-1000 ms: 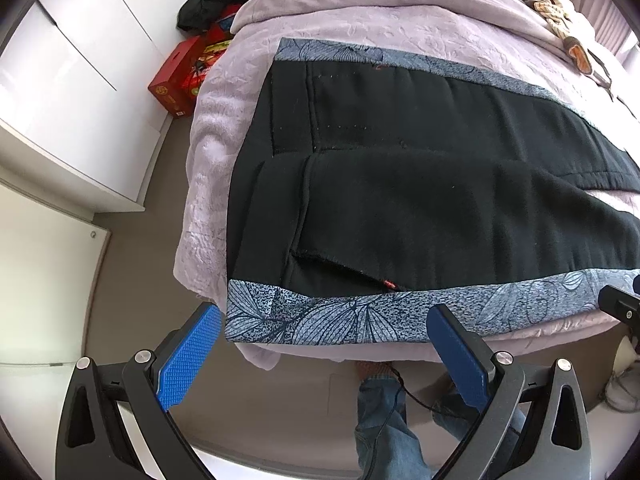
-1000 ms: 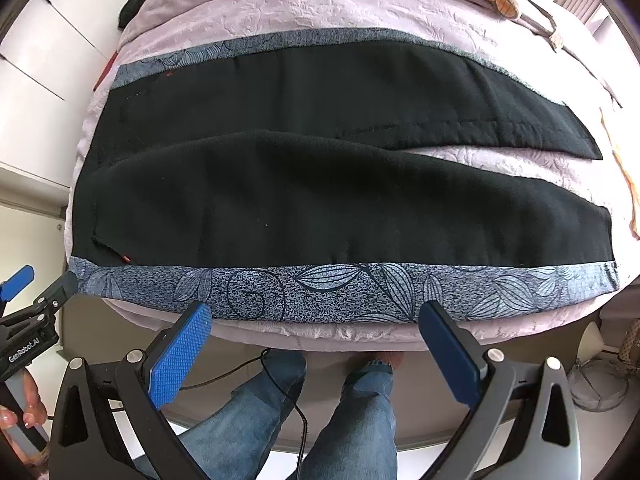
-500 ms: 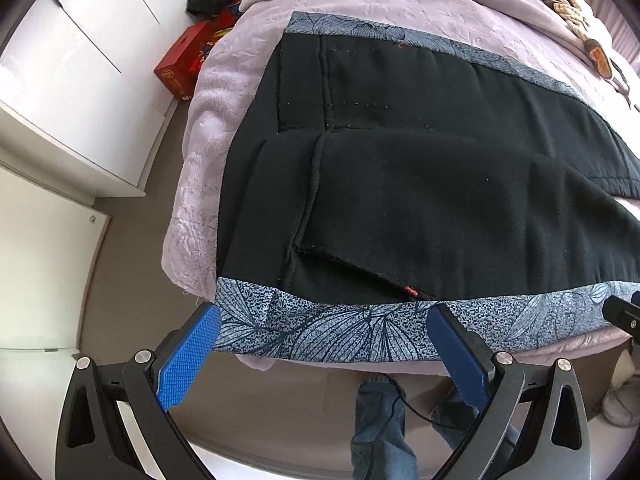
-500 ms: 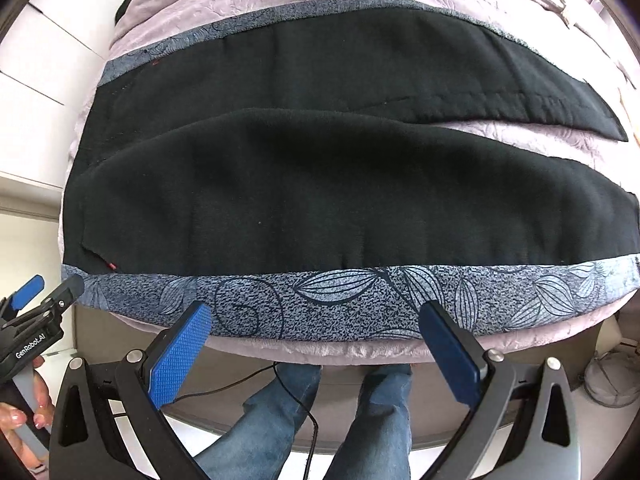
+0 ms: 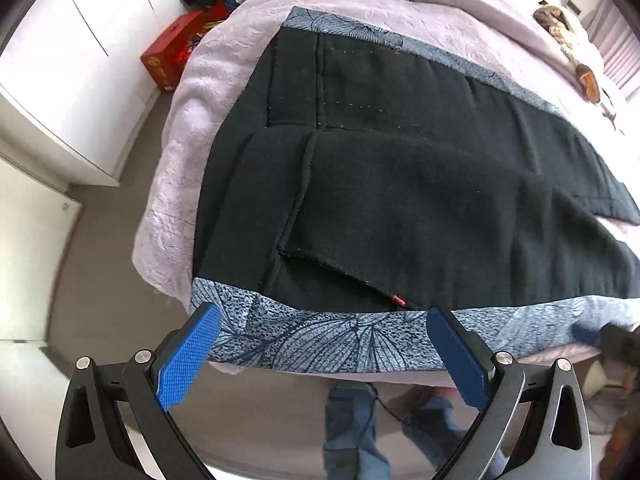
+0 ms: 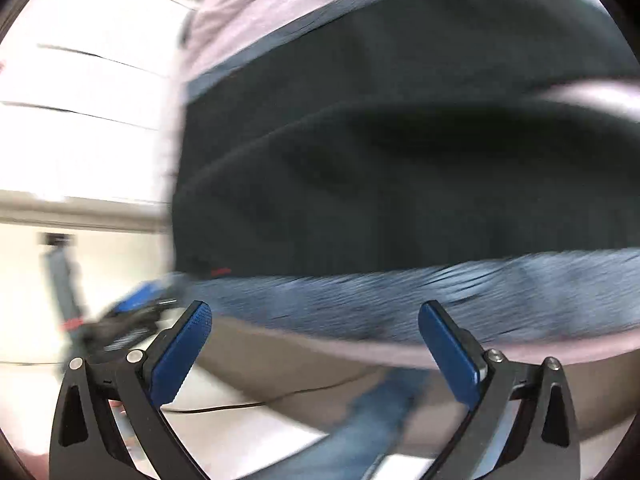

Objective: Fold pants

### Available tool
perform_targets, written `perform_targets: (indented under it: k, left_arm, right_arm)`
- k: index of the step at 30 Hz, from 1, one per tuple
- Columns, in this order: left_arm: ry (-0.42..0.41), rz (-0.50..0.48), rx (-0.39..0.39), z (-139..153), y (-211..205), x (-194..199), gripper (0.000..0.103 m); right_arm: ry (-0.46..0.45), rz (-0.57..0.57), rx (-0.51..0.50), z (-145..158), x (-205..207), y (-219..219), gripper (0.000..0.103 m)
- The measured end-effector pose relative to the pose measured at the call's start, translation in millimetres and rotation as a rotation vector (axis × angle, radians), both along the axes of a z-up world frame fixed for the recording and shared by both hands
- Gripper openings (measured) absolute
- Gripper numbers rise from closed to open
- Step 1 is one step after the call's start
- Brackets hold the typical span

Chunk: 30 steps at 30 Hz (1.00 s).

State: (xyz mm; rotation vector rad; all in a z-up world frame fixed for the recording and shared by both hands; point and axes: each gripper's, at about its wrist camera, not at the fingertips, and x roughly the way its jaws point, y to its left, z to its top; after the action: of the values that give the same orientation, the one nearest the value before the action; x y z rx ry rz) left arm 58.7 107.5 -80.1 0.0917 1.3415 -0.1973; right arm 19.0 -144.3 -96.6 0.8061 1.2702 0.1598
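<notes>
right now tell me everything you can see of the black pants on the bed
The black pants lie spread flat on the lilac bedspread, waist end to the left, legs running right and parting. They look like thick fleece with visible seams, a stitched panel and a slanted pocket opening with a small red tag. A blue leaf-print band runs along the near edge, another along the far edge. Neither gripper touches them; both are open.

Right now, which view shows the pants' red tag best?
Left wrist: the red tag is sharp at the pocket edge above the patterned band. Right wrist shows it only as a motion-blurred red smear.
</notes>
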Motion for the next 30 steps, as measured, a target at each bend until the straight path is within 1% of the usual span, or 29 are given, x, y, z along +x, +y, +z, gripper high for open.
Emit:
perform_targets:
  k: [1,2,3,4,6,8,12,14,15,17,18,19,21,23,25,26,28,30]
  left_arm:
    - [-0.001,0.001,-0.018,0,2,-1,0.103]
    - [-0.003,0.003,-0.033,1,5,-3,0.097]
    - [-0.002,0.008,-0.046,0,7,-4,0.091]
    - [0.013,0.012,-0.060,-2,10,-4,0.090]
    - [0.043,0.033,-0.087,-6,16,-6,0.090]
    - [0.053,0.050,-0.108,-8,23,-10,0.090]
    - [0.082,0.072,-0.147,-11,34,-25,0.090]
    - [0.108,0.094,-0.175,-15,39,-31,0.090]
    - [0.119,0.106,-0.189,-18,41,-33,0.090]
    - [0.130,0.125,-0.215,-22,42,-33,0.090]
    - [0.132,0.136,-0.236,-24,40,-31,0.090]
    - [0.135,0.148,-0.253,-25,38,-28,0.090]
    - [0.135,0.179,-0.308,-25,35,-21,0.090]
    - [0.118,0.206,-0.367,-20,30,-11,0.090]
    - [0.103,0.223,-0.389,-17,25,-1,0.090]
    - [0.103,0.235,-0.384,-18,23,2,0.090]
    - [0.122,0.260,-0.363,-26,22,6,0.077]
    - [0.150,0.255,-0.343,-36,24,8,0.046]
  right_arm:
    - [-0.007,0.001,0.043,-4,-1,3,0.097]
    - [-0.012,0.000,0.102,-11,-3,8,0.082]
    - [0.003,-0.005,0.168,-23,-6,13,0.071]
    - [0.022,-0.014,0.215,-34,-7,16,0.058]
    - [0.050,-0.043,0.267,-53,-13,19,0.057]
    - [0.069,-0.073,0.294,-69,-19,18,0.057]
    - [0.061,-0.117,0.304,-80,-24,13,0.057]
    - [0.060,-0.164,0.332,-83,-26,6,0.057]
    - [0.052,-0.197,0.364,-84,-31,3,0.057]
    - [0.036,-0.223,0.378,-82,-35,-1,0.057]
    - [-0.002,-0.233,0.394,-75,-33,-4,0.057]
    - [-0.023,-0.236,0.400,-75,-31,1,0.057]
    - [-0.081,-0.224,0.420,-58,-20,1,0.057]
    - [-0.110,-0.194,0.405,-46,-12,2,0.057]
    - [-0.128,-0.188,0.413,-39,-9,2,0.057]
    - [-0.132,-0.192,0.417,-37,-9,1,0.057]
    - [-0.130,-0.197,0.418,-39,-12,0,0.057]
    - [-0.115,-0.209,0.417,-47,-27,-1,0.057]
